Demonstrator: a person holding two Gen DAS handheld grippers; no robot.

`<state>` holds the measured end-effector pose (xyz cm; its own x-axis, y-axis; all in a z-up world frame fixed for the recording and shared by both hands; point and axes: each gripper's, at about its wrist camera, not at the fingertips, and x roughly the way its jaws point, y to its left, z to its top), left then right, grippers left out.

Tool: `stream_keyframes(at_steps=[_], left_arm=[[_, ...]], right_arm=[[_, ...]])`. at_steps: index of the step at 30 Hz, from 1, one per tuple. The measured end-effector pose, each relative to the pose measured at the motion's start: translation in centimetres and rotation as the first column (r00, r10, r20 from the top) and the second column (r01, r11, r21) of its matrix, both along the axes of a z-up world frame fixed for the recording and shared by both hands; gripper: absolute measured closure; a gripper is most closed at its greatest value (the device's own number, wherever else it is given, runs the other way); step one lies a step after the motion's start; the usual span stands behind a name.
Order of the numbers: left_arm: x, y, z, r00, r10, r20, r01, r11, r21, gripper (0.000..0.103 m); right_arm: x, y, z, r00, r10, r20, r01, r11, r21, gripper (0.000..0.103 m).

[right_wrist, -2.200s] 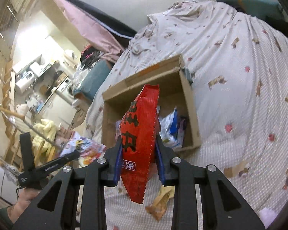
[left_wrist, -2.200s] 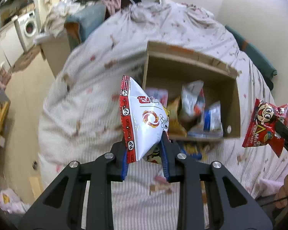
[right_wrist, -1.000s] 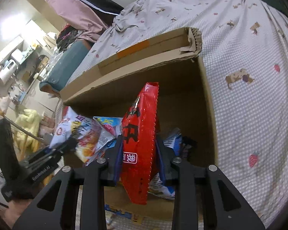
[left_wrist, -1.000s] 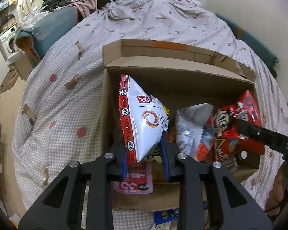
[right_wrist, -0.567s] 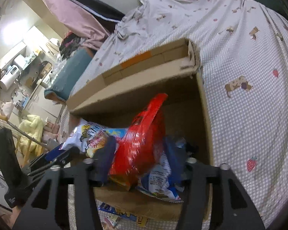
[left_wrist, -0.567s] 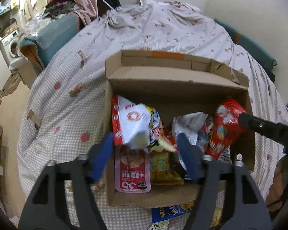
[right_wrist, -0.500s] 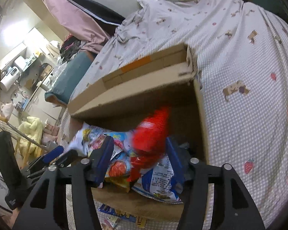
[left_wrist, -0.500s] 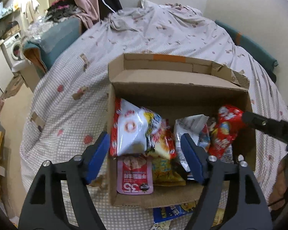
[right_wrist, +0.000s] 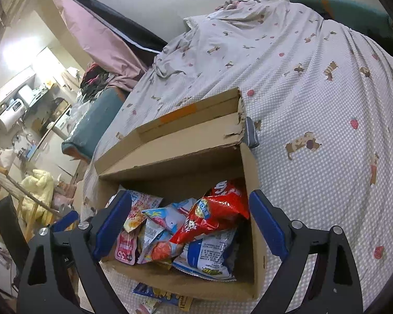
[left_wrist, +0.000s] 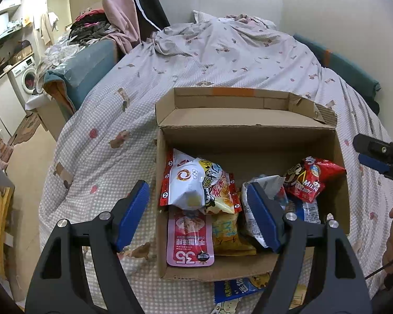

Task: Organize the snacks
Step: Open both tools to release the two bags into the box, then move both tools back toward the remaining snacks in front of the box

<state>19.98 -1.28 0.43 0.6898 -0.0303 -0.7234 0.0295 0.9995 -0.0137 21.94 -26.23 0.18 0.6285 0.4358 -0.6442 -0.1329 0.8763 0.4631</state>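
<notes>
- Left gripper (left_wrist: 197, 216): jaws wide, empty, above cardboard box (left_wrist: 249, 136) on bed (left_wrist: 222, 60).
- Right gripper (right_wrist: 190, 225): jaws opening, empty.
- Loose blue snack packet (left_wrist: 235, 289): on bed below box's near wall, beneath both grippers, long axis crosswise.

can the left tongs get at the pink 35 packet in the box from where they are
Probably yes. The pink 35 packet lies flat at the cardboard box's near left corner, top uncovered except its far end under the white snack bag. The left tongs hang open just above it.
</notes>
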Motion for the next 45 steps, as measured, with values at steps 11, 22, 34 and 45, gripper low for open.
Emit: stream_keyframes(at_steps=[11, 22, 34, 45], left_arm=[[-1.2, 0.4, 0.2, 0.999, 0.034, 0.012, -0.034, 0.999, -0.011, 0.023], [-3.9, 1.3, 2.2, 0.998, 0.044, 0.039, -0.043, 0.998, -0.045, 0.012], [-7.5, 2.0, 2.0, 0.998, 0.055, 0.018, -0.054, 0.997, -0.062, 0.012], [-10.0, 3.2, 0.8, 0.996, 0.088, -0.031, -0.091, 0.991, -0.097, 0.012]], right_arm=[[-0.5, 1.7, -0.5, 0.997, 0.070, -0.019, -0.070, 0.997, -0.032, 0.010], [-3.6, 1.9, 1.6, 0.995, 0.099, 0.005, -0.099, 0.994, -0.049, 0.010], [-7.6, 2.2, 1.9, 0.993, 0.117, -0.003, -0.117, 0.991, -0.067, 0.010], [-11.1, 0.1, 0.5, 0.995, 0.054, -0.081, -0.056, 0.998, -0.017, 0.010]])
